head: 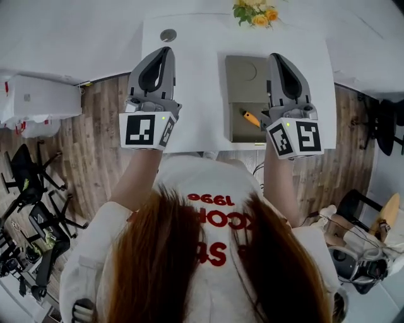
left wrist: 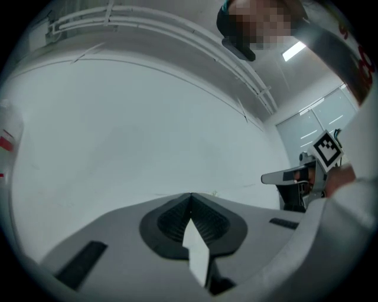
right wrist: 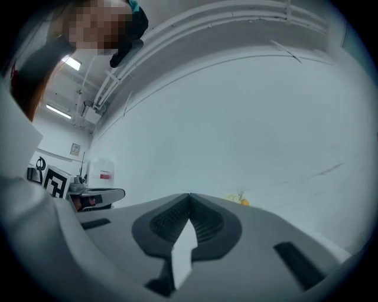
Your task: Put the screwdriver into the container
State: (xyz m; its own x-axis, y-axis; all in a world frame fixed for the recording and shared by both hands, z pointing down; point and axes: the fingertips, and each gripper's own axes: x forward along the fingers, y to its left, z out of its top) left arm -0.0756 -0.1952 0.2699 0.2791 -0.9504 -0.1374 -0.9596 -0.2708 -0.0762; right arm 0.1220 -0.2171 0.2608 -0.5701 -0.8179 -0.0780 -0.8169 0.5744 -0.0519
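Office or lab, white table, wood floor

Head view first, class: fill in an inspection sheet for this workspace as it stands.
Surface: white table.
Job's things: orange-handled screwdriver lies in the grey container.
Clutter: flowers at the far edge; round grey disc.
Grippers: left gripper and right gripper both shut, empty, over the table.
Cables: thin dark lead on the floor, hard to make out.
Surroundings: wooden floor; black stands at left.
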